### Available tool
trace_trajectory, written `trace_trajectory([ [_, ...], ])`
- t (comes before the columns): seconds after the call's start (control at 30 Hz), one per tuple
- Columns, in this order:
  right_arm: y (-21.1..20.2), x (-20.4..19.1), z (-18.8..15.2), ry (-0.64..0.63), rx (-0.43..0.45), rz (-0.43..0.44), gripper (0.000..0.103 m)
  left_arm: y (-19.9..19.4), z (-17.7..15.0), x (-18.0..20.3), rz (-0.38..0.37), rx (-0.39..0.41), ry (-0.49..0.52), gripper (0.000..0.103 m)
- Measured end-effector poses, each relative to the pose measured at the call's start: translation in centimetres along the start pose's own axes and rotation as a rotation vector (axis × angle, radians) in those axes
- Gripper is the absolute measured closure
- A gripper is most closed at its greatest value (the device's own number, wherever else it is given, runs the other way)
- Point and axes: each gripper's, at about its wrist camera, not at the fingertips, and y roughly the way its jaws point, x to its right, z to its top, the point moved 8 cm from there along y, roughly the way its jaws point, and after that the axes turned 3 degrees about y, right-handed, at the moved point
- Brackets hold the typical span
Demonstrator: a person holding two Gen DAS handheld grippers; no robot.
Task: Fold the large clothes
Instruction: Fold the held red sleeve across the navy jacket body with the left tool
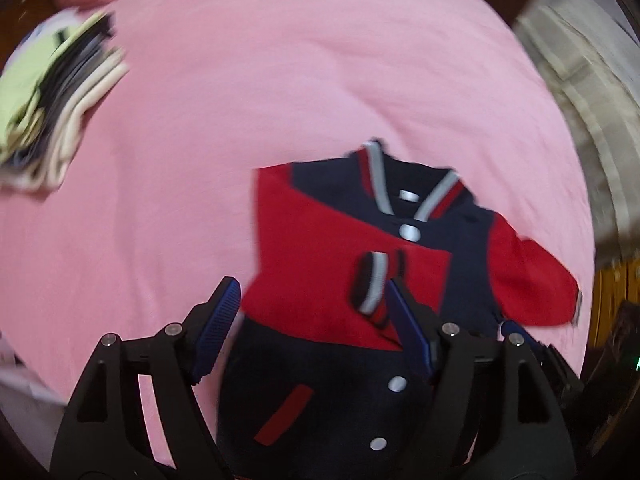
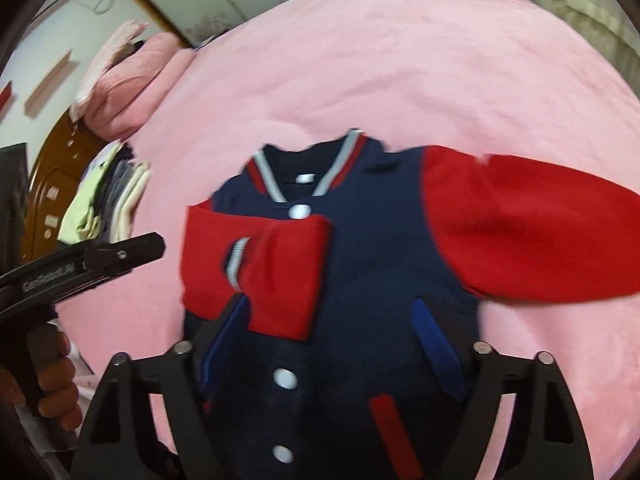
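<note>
Lying flat on pink bedding, jacket collar points away.

A: Your left tool points down at the jacket, its blue pads spread apart with nothing pinched between them.

B: And the jacket itself?

A: You see it lying flat on the pink bedsheet, navy body, one red sleeve folded across the chest, striped cuff beside your right pad. A stack of folded clothes sits well apart, upper left.
</note>
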Motion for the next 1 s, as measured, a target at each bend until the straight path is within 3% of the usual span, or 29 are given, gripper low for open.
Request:
trace_trajectory([
  [0.07,1.4,-2.6,0.2,-0.063,-0.017,0.007,0.02,0.5,0.1,-1.7,0.033,-0.015,-0.042,0.03],
  [0.2,5.3,-7.3,0.0,-0.221,-0.078,-0.06,0.02,1.8,-0.3,-4.4,0.109,-0.046,-0.092,0.03],
  [0.33,8.8,-9.0,-0.4,-0.345,-0.094,-0.21,0.022,3.8,-1.5,-5.6,0.132,-0.113,-0.155,0.03],
  [0.4,9.5,-8.1,-0.2,-0.307,-0.112,-0.27,0.026,4.4,-2.3,-5.9,0.115,-0.148,-0.198,0.03],
  [0.47,8.5,-6.6,0.3,-0.21,-0.09,-0.228,0.026,4.7,-2.7,-5.9,0.104,-0.156,-0.216,0.03],
  [0.67,2.8,0.8,0.8,-0.011,0.008,-0.27,0.026,5.3,-3.5,-6.1,0.117,-0.163,-0.209,0.03],
  [0.83,1.3,5.0,-1.1,0.145,-0.103,-0.139,0.026,5.3,-3.3,-5.8,0.1,-0.164,-0.191,0.03],
  [0.9,1.2,4.0,-1.4,0.159,-0.123,-0.044,0.026,5.5,-3.1,-5.4,0.09,-0.166,-0.169,0.03],
  [1.0,1.3,0.2,-1.1,0.061,-0.109,0.032,0.026,6.1,-2.7,-4.4,0.1,-0.18,-0.123,0.03],
])
